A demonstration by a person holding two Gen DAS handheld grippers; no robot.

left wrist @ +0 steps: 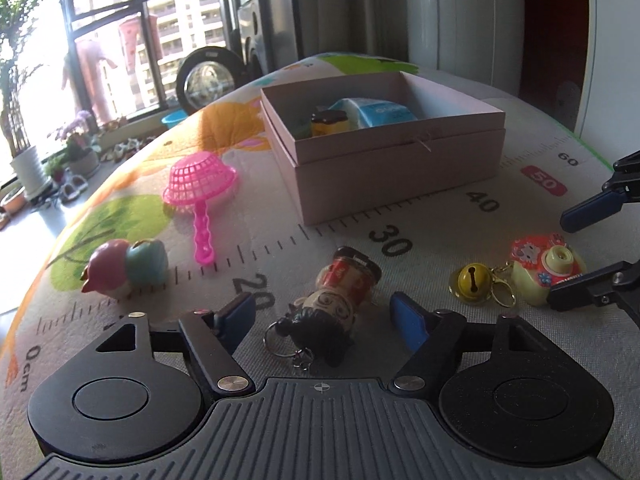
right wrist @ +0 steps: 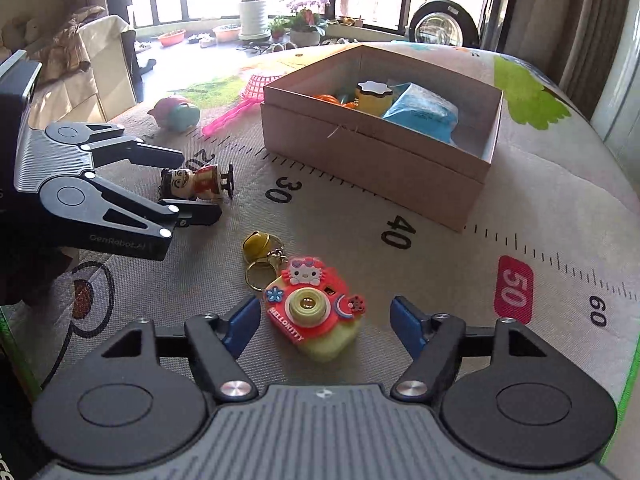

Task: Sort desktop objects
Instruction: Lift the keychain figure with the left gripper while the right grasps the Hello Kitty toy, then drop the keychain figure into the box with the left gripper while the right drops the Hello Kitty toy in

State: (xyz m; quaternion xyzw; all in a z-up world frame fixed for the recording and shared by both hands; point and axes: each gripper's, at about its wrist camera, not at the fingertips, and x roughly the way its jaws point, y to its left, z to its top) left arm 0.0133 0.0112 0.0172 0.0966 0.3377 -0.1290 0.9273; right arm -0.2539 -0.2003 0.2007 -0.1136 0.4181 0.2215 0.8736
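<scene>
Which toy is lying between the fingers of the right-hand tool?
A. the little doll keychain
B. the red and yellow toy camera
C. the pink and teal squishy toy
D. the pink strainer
B: in the right wrist view the toy camera lies on the mat between the spread blue fingers, which do not touch it.

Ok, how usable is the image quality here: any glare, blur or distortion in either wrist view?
Left wrist view: window blown out, box sharp, ruler marks on the mat curve from fisheye. Right wrist view: bright windows too, toy camera crisp, doll keychain clear; no motion blur.
</scene>
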